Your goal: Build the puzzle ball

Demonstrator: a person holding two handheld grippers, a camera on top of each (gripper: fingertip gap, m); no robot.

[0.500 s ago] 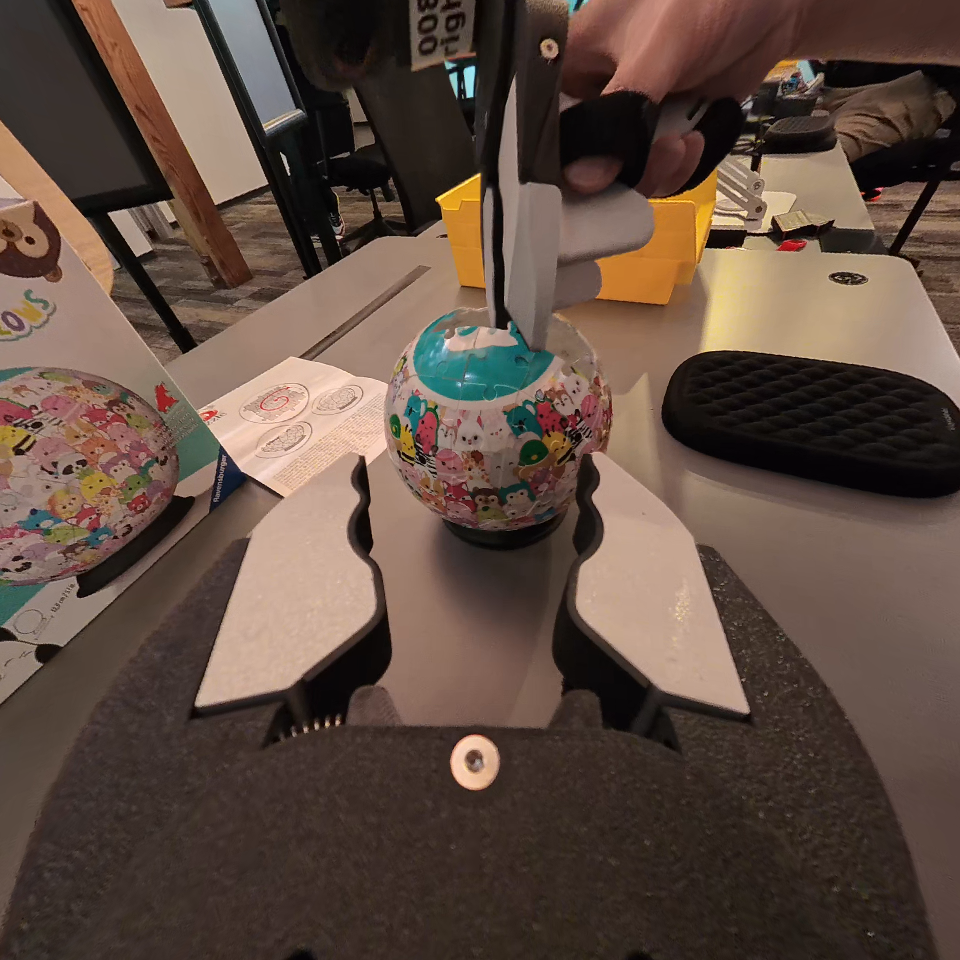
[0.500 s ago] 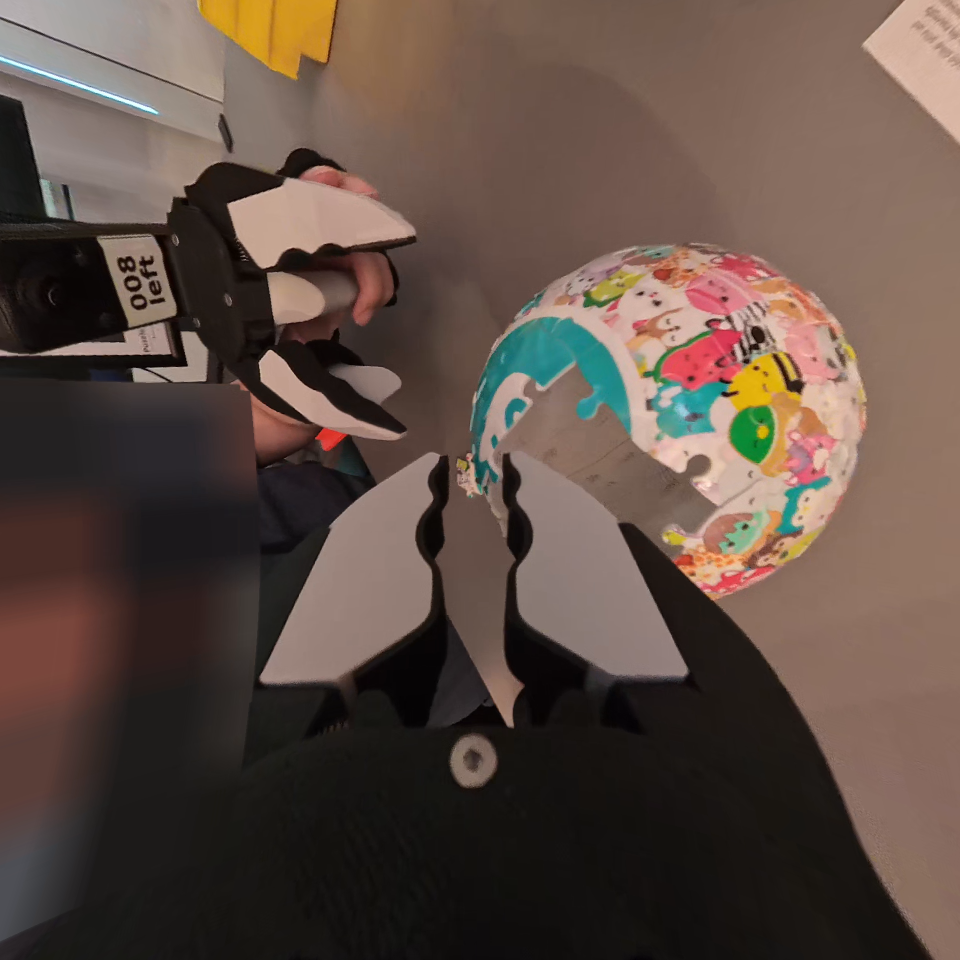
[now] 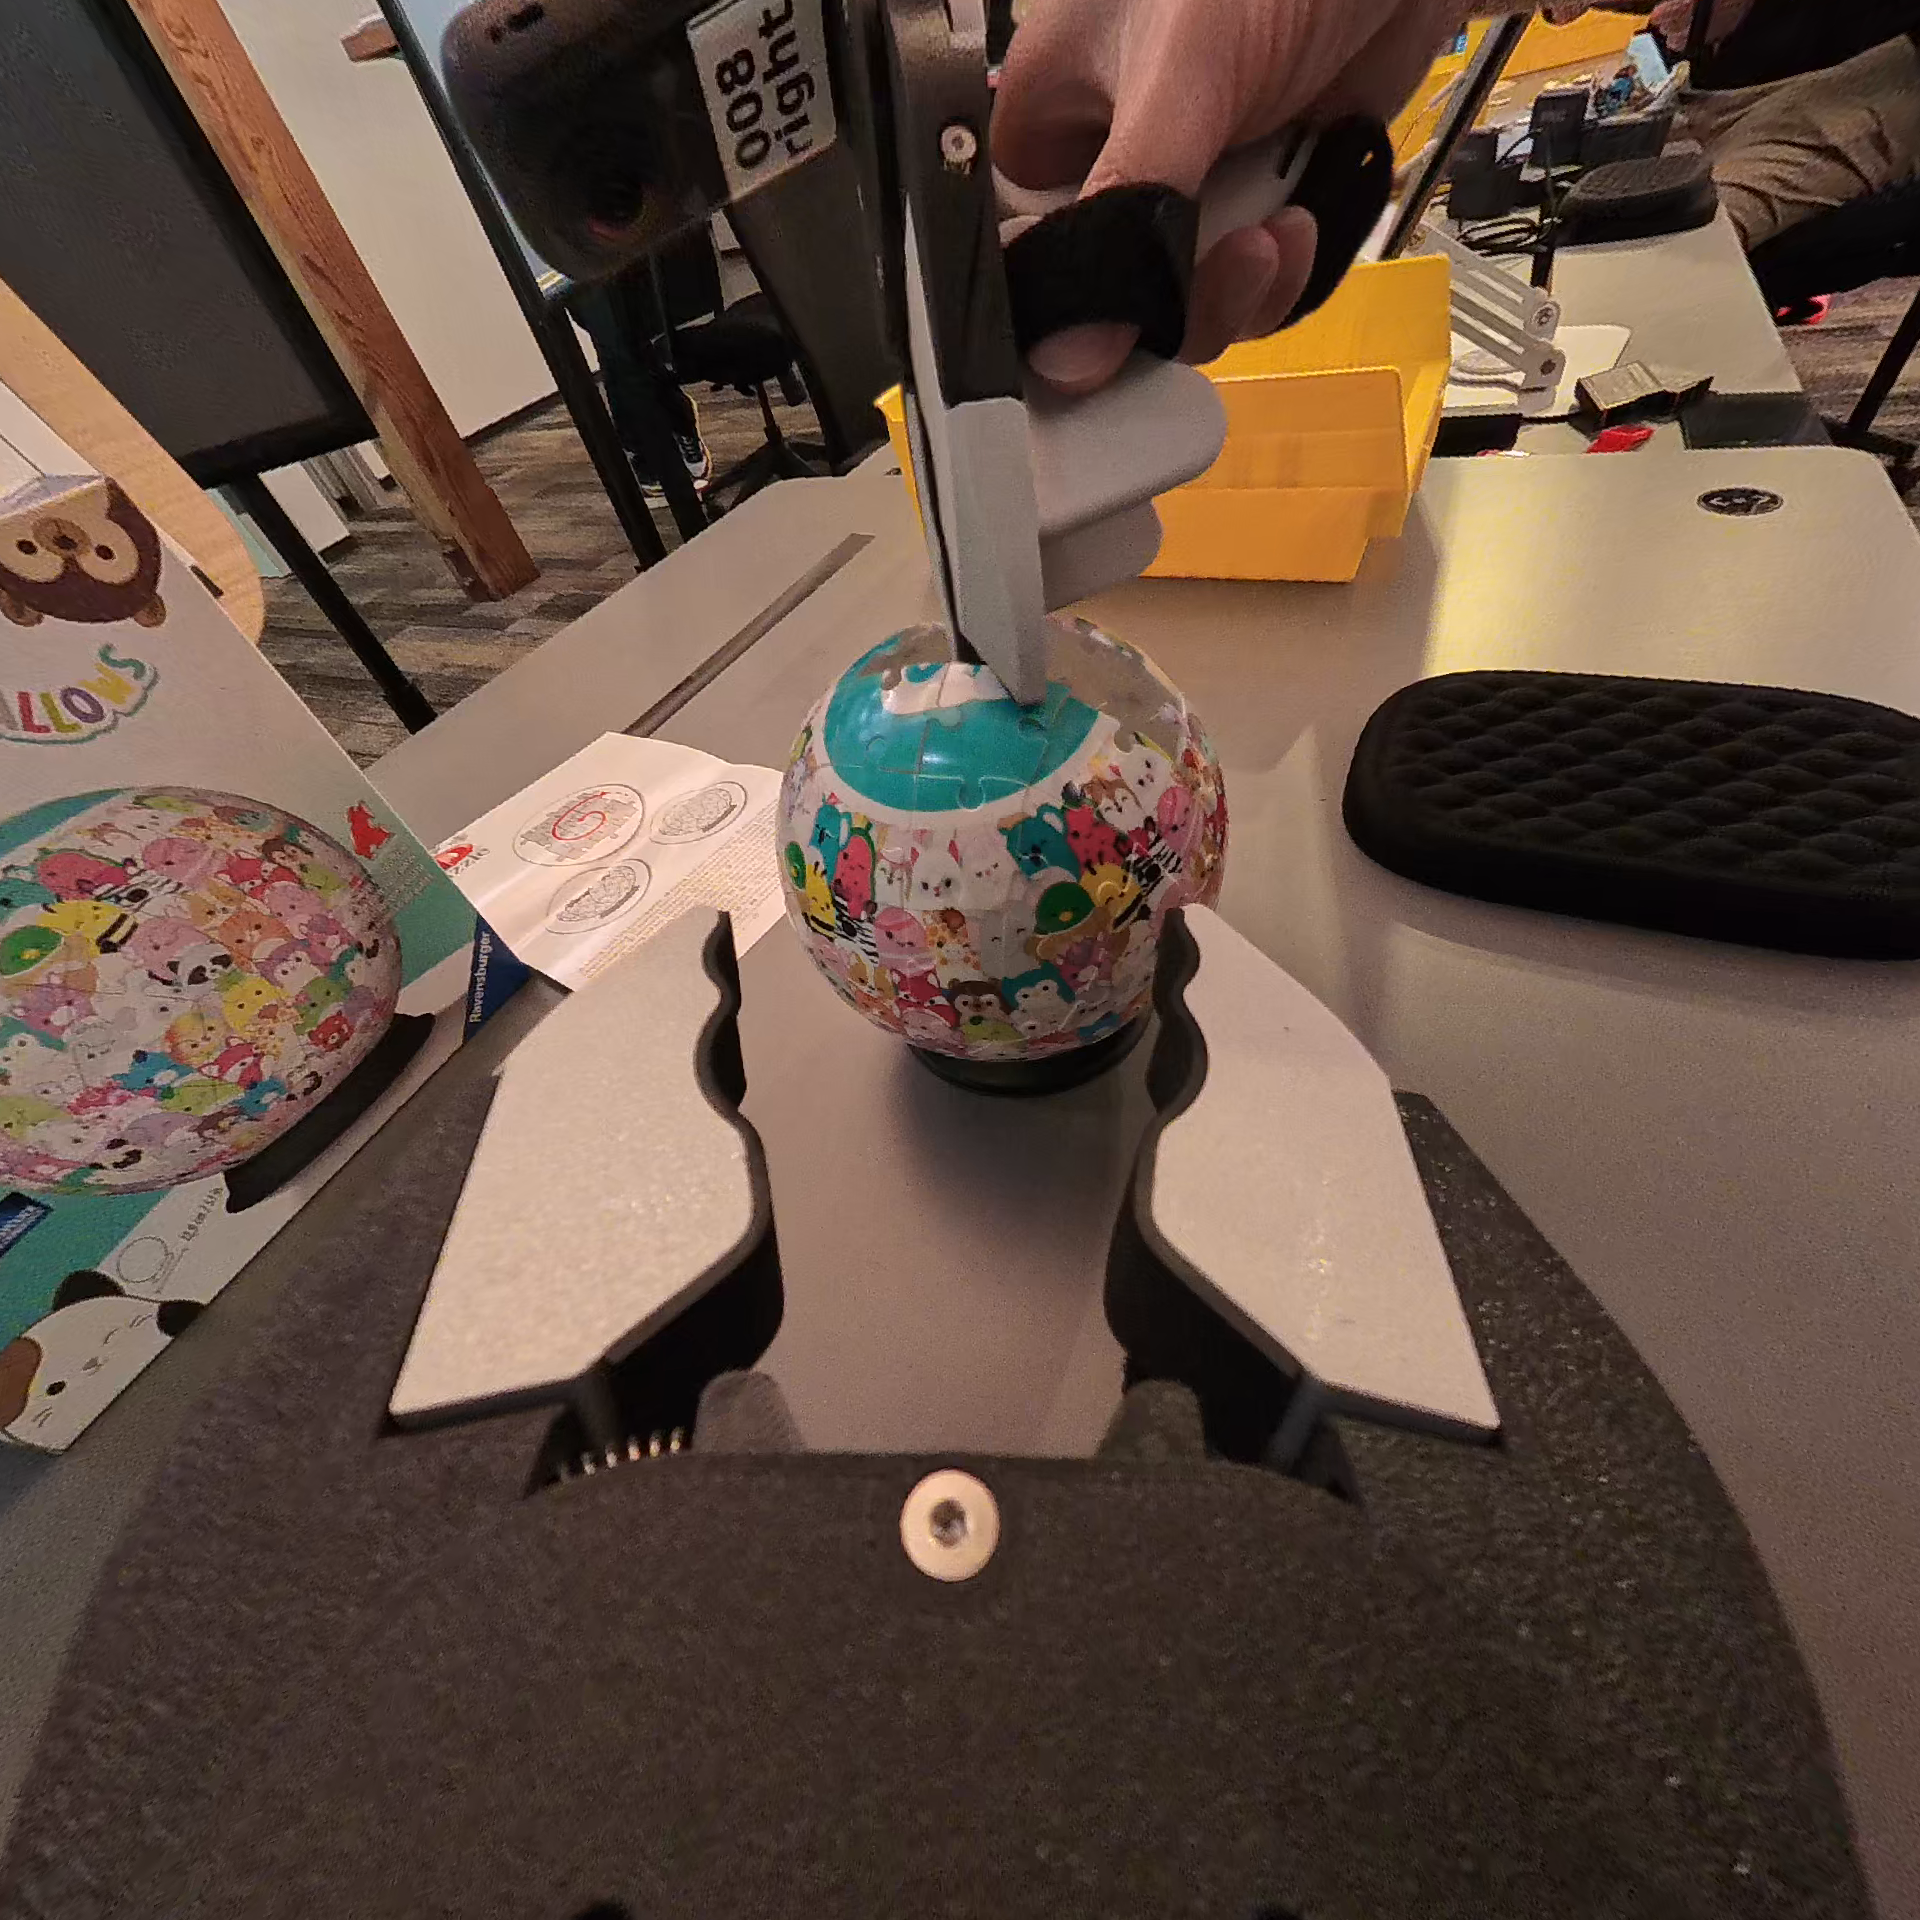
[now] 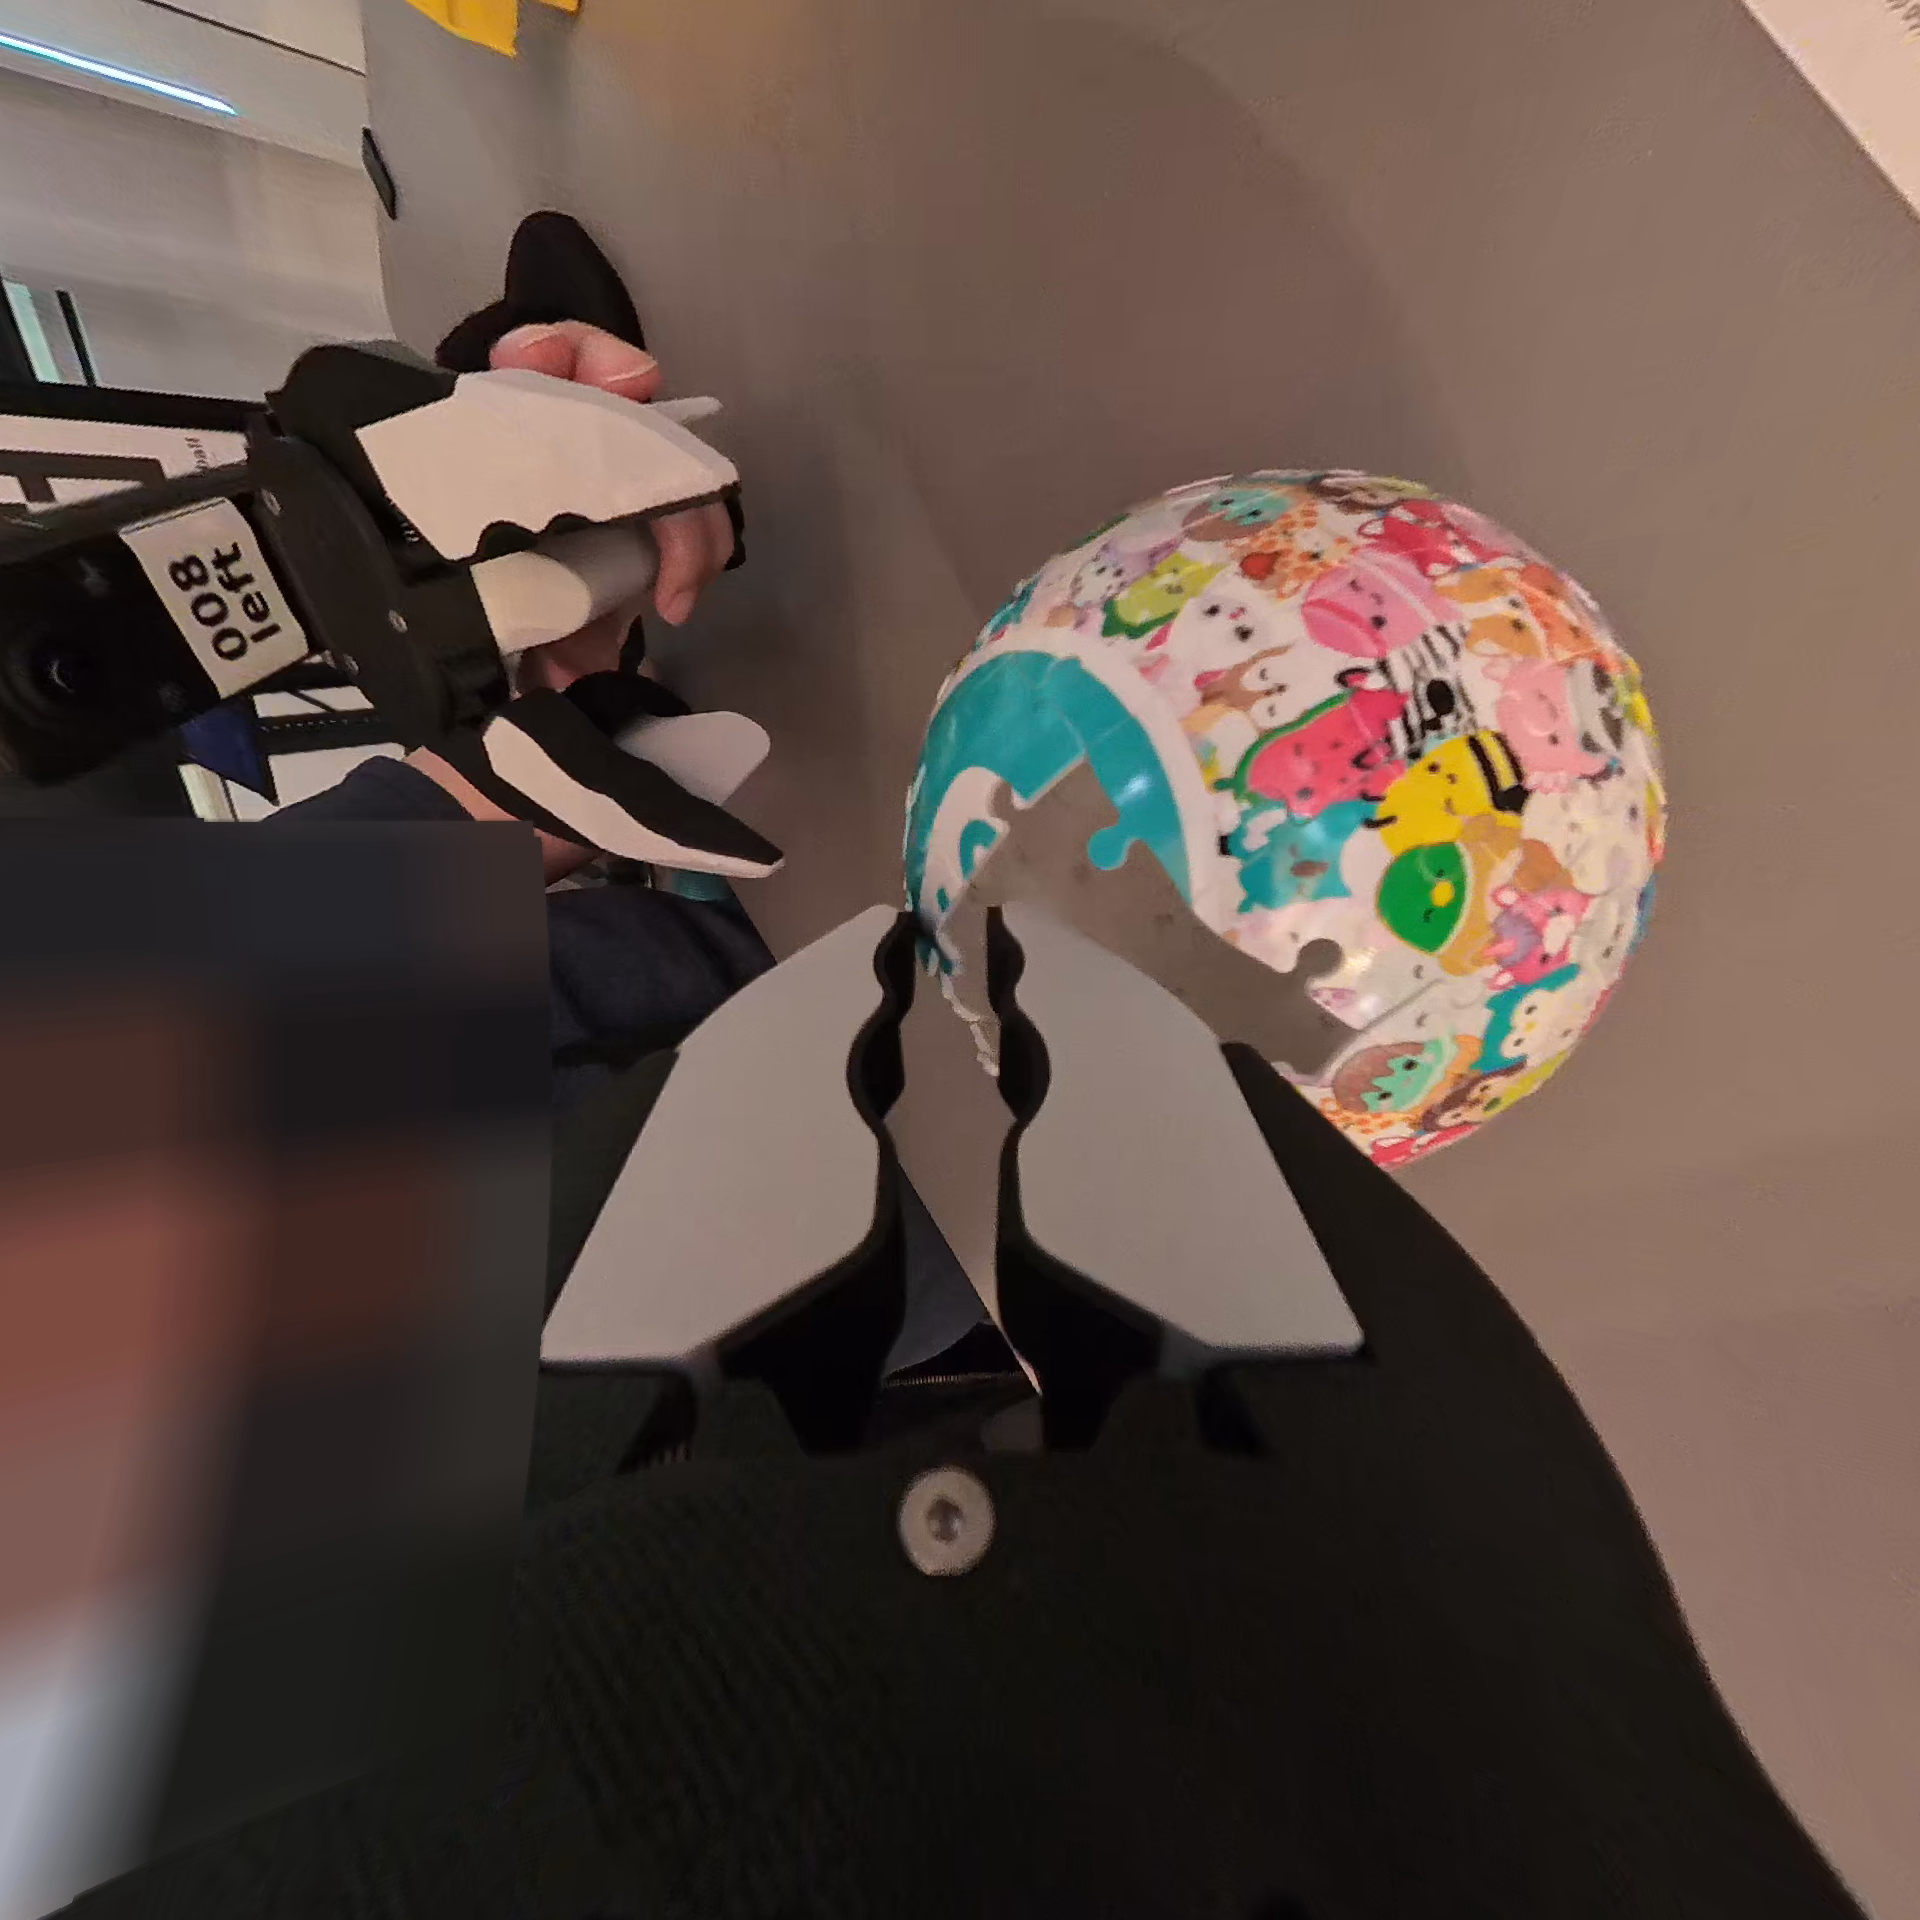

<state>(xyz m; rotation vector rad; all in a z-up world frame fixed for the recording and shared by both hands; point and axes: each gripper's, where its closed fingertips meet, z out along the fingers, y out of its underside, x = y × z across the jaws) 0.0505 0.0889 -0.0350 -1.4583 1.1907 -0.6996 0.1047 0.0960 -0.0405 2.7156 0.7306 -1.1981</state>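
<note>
The puzzle ball, covered in colourful cartoon animals with a teal cap, sits on a black stand on the grey table. My left gripper is open and empty just in front of the ball, one finger at either side of it. My right gripper comes down from above with its tips on the teal cap. In the right wrist view the ball has a jagged gap beside the cap. My right gripper is nearly closed on a thin teal-and-white puzzle piece at the gap's edge.
The puzzle's box stands at the left with an instruction sheet beside it. A black quilted pad lies at the right. A yellow bin stands behind the ball. The left gripper also shows, open, in the right wrist view. One gripper's finger ends stand about 7 cm off the other's.
My right gripper's tips have closed in on the edge of the ball's teal cap and now touch it. The left gripper stays open in front of the ball.
</note>
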